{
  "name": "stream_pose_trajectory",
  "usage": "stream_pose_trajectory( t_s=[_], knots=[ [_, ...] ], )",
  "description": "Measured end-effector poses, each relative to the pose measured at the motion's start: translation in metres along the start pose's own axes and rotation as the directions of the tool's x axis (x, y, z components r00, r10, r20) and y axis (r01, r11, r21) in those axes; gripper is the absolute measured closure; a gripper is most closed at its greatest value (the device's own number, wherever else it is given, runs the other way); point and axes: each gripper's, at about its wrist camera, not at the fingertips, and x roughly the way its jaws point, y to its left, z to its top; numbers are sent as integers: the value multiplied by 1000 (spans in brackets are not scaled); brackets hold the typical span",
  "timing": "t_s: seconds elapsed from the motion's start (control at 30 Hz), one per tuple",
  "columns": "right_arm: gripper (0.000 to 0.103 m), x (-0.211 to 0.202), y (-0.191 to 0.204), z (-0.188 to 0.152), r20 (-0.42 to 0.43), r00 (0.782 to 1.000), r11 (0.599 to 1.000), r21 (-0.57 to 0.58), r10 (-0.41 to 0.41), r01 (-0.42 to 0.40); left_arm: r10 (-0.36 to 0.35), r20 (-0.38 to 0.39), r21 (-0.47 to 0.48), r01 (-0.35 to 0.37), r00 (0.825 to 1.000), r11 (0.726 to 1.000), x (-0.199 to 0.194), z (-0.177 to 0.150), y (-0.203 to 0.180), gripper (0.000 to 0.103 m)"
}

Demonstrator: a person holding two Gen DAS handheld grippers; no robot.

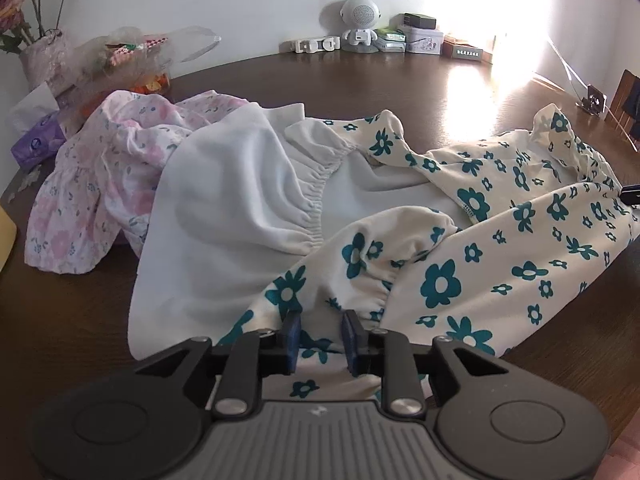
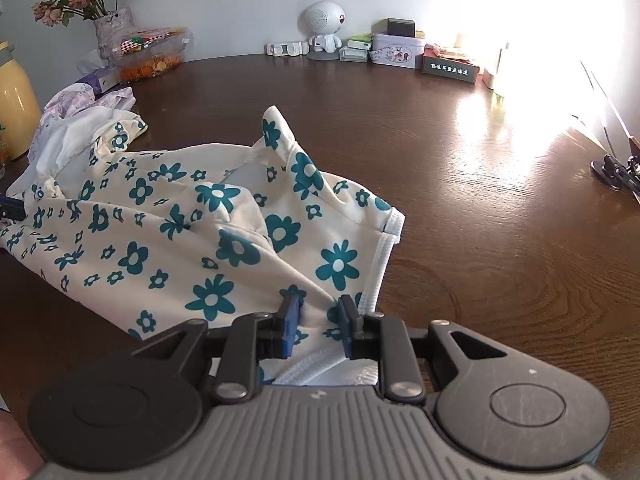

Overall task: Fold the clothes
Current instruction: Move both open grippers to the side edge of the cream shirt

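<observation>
A cream garment with teal flowers (image 1: 500,248) lies crumpled on the dark wooden table (image 1: 380,88), turned partly inside out so its white lining and elastic waistband (image 1: 320,188) show. My left gripper (image 1: 321,334) has its jaws a little apart with a fold of this garment between the pads. In the right wrist view the same garment (image 2: 168,248) spreads left, with a white ribbed hem (image 2: 384,256) at its right edge. My right gripper (image 2: 318,322) has its jaws a little apart around the cloth near that hem.
A pink floral garment (image 1: 92,184) lies at the left. A vase of dried flowers (image 2: 114,28), snack bags (image 2: 156,52), a tissue pack (image 1: 36,144) and a yellow bottle (image 2: 16,112) stand at back left. A white robot speaker (image 2: 324,28) and tins (image 2: 398,50) line the wall.
</observation>
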Motion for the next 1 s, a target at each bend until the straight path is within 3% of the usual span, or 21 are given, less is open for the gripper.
stream_pose_trajectory(
  t_s=[0.17, 0.3, 0.5, 0.63, 0.7, 0.87, 0.9, 1.0],
  knots=[
    [82, -18, 11, 5, 15, 1000, 1000, -5, 4, -4, 7, 64, -18, -6, 998, 1000, -28, 1, -2, 76],
    [82, -46, 46, 20, 106, 988, 992, -76, 109, -101, -42, 111, 13, 41, 993, 999, -48, -1, -23, 75],
    [82, -6, 123, 37, 85, 971, 954, -222, 225, -201, -104, 97, 57, 99, 990, 993, -29, -7, -69, 76],
    [82, 24, 156, 40, 35, 970, 928, -304, 239, -218, -72, 59, 66, 68, 996, 996, -16, -11, -77, 76],
    [82, 27, 156, 35, 21, 977, 923, -333, 214, -195, -37, 44, 50, 34, 998, 998, -14, -15, -68, 76],
    [81, 13, 103, 17, 12, 991, 956, -266, 130, -122, 15, 24, -34, -15, 1000, 999, -18, -29, -31, 74],
    [81, 9, 88, 13, 10, 996, 966, -243, 93, -88, 9, 22, -54, -8, 1000, 999, -18, -30, -24, 68],
    [79, 0, 46, 3, 7, 998, 989, -133, 65, -64, -19, 18, -99, 20, 1000, 995, -19, -32, -9, 66]
  ],
)
